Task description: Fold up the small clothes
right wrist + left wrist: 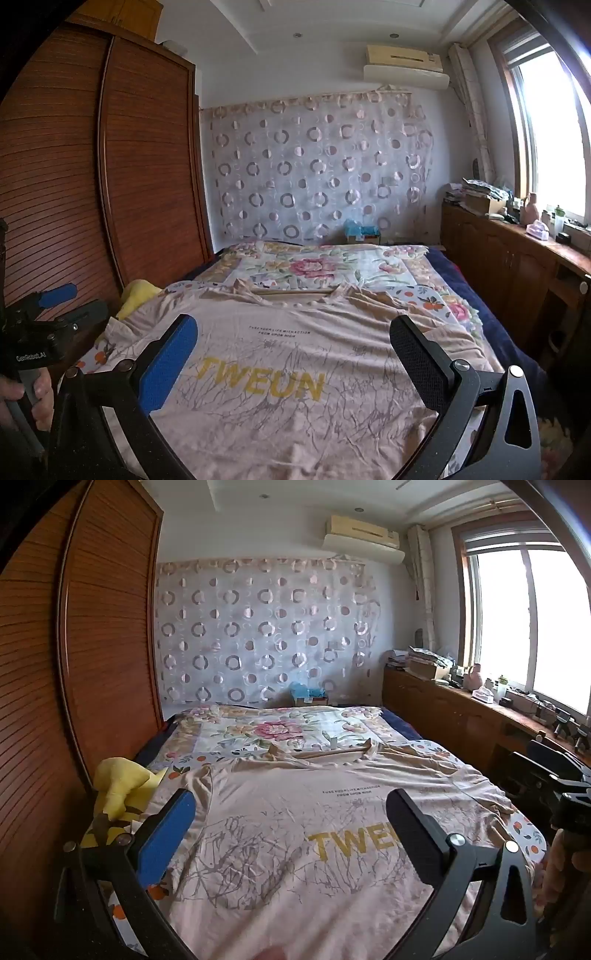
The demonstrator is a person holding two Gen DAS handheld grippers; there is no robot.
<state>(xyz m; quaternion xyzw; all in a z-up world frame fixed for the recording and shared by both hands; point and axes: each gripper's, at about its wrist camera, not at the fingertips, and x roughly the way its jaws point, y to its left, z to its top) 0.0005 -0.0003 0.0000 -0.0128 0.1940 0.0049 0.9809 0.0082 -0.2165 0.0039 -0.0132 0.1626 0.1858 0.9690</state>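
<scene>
You face a bed [491,332] covered by a floral quilt [314,267]. On the quilt a beige T-shirt [295,369] lies spread flat, print up; a yellow plush [122,786] rests at its left edge.

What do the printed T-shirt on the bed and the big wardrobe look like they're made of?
T-shirt: thin, soft knit, likely cotton jersey, matte; it lies limp with fine creases. Wardrobe: reddish-brown wood or wood veneer, semi-gloss; horizontal slatted ribbing shows, with a faint sheen.
</scene>
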